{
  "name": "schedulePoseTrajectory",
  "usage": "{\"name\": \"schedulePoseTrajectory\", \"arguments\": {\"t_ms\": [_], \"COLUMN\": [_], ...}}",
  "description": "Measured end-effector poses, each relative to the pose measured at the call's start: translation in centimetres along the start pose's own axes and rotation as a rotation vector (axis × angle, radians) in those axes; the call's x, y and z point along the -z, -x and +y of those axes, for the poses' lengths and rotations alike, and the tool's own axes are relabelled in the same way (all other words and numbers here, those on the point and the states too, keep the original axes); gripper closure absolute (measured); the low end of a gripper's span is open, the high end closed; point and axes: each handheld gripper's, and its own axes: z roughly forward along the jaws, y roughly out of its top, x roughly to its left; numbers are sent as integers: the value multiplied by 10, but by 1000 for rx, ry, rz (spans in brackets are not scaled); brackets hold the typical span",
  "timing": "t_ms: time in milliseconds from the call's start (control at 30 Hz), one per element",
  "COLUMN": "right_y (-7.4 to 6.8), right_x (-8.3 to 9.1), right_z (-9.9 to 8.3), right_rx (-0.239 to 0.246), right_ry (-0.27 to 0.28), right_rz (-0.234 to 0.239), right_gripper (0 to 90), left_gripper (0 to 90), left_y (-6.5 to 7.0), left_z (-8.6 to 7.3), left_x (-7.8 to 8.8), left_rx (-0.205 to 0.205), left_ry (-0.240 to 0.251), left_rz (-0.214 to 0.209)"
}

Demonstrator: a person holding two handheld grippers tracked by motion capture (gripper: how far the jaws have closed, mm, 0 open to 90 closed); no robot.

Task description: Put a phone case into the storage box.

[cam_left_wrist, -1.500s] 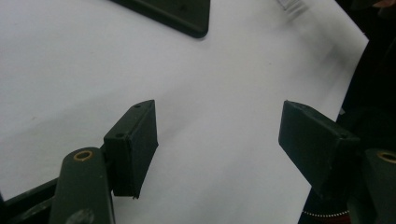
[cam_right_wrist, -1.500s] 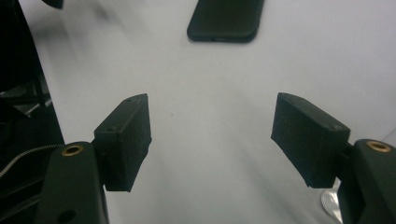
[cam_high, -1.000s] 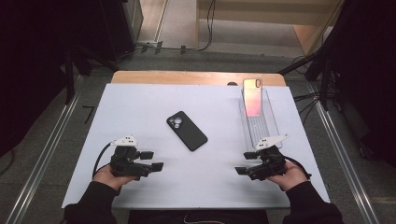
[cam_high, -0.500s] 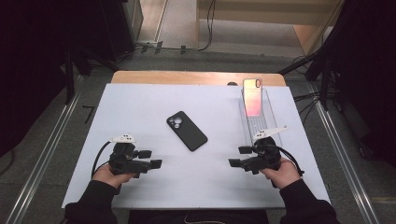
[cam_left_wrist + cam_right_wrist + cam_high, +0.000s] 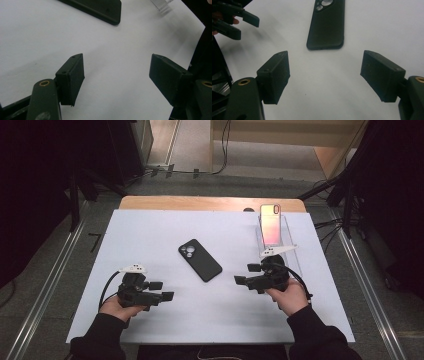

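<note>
Left gripper [image 5: 167, 290], at about 7 o'clock on the white table [image 5: 150, 230], held low in the person's left hand [image 5: 116, 307]. Jaws spread wide, nothing between them; in the left gripper view [image 5: 116, 75] only bare table surface lies in the gap. A black cable loops from its body toward the sleeve.

Black phone [image 5: 200, 260] near the table's centre, lying flat, back side up, camera cluster at its 11 o'clock end, long axis running from 11 to 5 o'clock. It sits between the two grippers, apart from both, touched by neither. In the right gripper view the phone [image 5: 327, 23] lies straight ahead at 12 o'clock, beyond the jaw tips, its lower edge nearest.

Right gripper [image 5: 241, 275], at about 4 o'clock on the table, held in the right hand [image 5: 290, 295], tips pointing toward the phone. Jaws spread and empty; in the right gripper view [image 5: 324, 75] bare table shows between them. The left gripper [image 5: 234, 20] shows at 10 o'clock in that view.

Clear stand [image 5: 290, 232] at 2 o'clock, behind the right gripper, carrying a pink-orange phone [image 5: 270, 225] propped upright.
</note>
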Motion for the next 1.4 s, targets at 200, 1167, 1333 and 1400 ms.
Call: {"name": "schedulePoseTrajectory", "arguments": {"t_ms": [200,1167,1333,1400], "right_y": [1,4,1,1], "right_x": [-11,-71,-84,-89], "right_z": [13,64,69,71], "right_rx": [-6,19,41,43], "right_ry": [-6,-62,-68,-78], "right_rz": [-16,-58,-68,-68], "right_gripper": [215,0,27,26], "left_gripper": [281,282,282,282], "left_y": [0,-1,-2,-2], "left_z": [0,1,1,1], "left_x": [0,-1,-1,-1], "left_rx": [1,-1,2,4], "left_ry": [-3,-5,-9,-8], "left_rz": [-1,-3,1,3]}}
